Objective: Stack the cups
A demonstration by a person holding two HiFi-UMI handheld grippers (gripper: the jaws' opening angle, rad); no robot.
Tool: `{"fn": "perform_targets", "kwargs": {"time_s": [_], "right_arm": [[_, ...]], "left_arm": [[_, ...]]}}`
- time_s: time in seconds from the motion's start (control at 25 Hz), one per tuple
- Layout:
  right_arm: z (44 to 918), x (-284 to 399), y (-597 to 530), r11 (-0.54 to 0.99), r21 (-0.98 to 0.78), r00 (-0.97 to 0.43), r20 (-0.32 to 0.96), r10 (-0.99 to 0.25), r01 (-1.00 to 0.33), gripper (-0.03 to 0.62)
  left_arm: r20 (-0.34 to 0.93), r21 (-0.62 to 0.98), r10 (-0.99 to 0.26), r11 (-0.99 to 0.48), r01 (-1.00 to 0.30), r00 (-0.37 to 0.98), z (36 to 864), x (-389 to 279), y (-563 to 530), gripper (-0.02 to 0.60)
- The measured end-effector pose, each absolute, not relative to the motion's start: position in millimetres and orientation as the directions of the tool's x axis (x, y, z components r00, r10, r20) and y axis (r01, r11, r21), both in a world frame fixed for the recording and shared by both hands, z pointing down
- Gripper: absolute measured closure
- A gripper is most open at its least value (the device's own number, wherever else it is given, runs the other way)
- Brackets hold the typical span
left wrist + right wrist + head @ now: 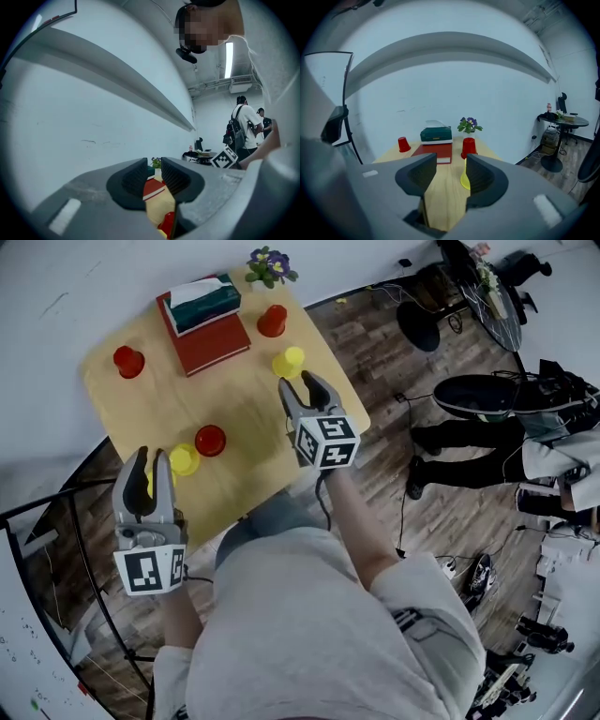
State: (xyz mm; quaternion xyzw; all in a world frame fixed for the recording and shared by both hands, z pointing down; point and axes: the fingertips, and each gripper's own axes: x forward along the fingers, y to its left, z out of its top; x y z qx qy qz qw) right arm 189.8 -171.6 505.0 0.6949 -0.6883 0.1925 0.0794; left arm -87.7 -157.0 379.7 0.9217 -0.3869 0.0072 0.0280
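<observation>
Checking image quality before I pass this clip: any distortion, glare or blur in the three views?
Head view: evenly lit, sharp, no glare. Left gripper view: heavy fisheye, dark round border, bright ceiling light flaring slightly. Right gripper view: the same fisheye bends the wall ledge; the red cup is sharp.
</observation>
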Motion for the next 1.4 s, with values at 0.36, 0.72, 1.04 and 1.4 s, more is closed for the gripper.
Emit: {"fn": "perform_targets", "kwargs": {"time_s": [0.36,0.72,1.04,1.4], "right_arm": [[549,220,-192,-0.097,-0.149,0.016,0.467,-0.884,-0.984,0.326],[581,238,-211,-0.136,-0.138,0.047,0.509,-0.86,-0.981,0.309],[571,241,-214,-0.128,-0.107,0.063,0.473,-0.879,-0.986,0.379],[517,195,-202,0.011,-0.143,-0.064,0.369,-0.927,-0.99,0.379]], "left_arm": [[0.062,0.05,-0.719,-0.69,-0.722,0.692,384,-84,-165,0.541],[0.09,0.053,-0.748,-0.656,-0.753,0.658,391,-87,-177,0.575],[0.106,0.051,-0.77,-0.628,-0.776,0.63,393,-93,-176,0.575],[0.089,0.035,-0.796,-0.598,-0.801,0.598,384,-103,-161,0.575]]}}
